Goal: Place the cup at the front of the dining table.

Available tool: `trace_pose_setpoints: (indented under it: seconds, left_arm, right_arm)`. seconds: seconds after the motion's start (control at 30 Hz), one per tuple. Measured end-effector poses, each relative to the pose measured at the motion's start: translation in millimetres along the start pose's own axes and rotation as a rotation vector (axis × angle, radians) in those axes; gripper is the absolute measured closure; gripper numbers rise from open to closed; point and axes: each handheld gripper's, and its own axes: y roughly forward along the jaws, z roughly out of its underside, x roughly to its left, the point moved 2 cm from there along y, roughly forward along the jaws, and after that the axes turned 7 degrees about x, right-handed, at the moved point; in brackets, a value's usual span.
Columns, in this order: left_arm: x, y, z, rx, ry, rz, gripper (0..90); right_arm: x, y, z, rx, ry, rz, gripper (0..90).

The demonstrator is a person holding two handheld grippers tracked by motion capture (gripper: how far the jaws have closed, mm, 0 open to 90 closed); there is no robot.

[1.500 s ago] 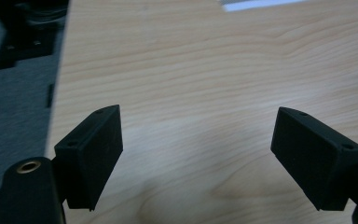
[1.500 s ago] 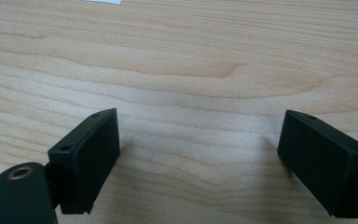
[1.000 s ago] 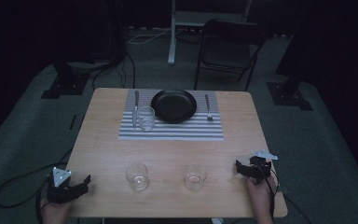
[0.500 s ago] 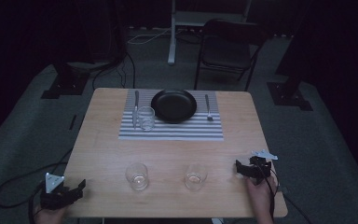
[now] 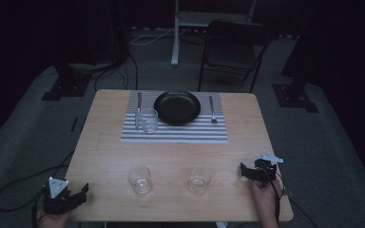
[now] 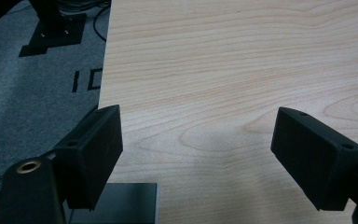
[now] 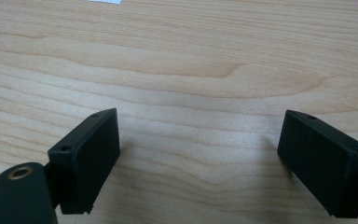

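Dim table [image 5: 109,156]; left gripper [image 5: 71,202] (hand cut off) gapes near glass [image 5: 139,179].

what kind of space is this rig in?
Probably a lab or studio set up for recording, not a dining room: a lone wooden table on grey carpet, dark surroundings, black stand bases with loose cables, and a folding chair behind.

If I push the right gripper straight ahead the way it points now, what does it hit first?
Probably the near right clear drinking glass: the right gripper, open and low over the wooden table, points left towards it. Its own view shows bare wood ahead, so the line is uncertain.
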Motion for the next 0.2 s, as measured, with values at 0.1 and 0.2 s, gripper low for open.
trace_pose_setpoints:
  seconds: [0.1, 0.2]
  left_arm:
    - [0.2, 0.5, -0.4, 0.001, 0.000, -0.009, 17.2]
    - [1.4, 2.3, -0.2, 0.013, -0.006, -0.016, 17.3]
  right_arm:
    - [0.0, 0.0, 0.0, 0.000, 0.000, 0.000, 12.4]
    - [0.0, 0.0, 0.0, 0.000, 0.000, 0.000, 12.3]
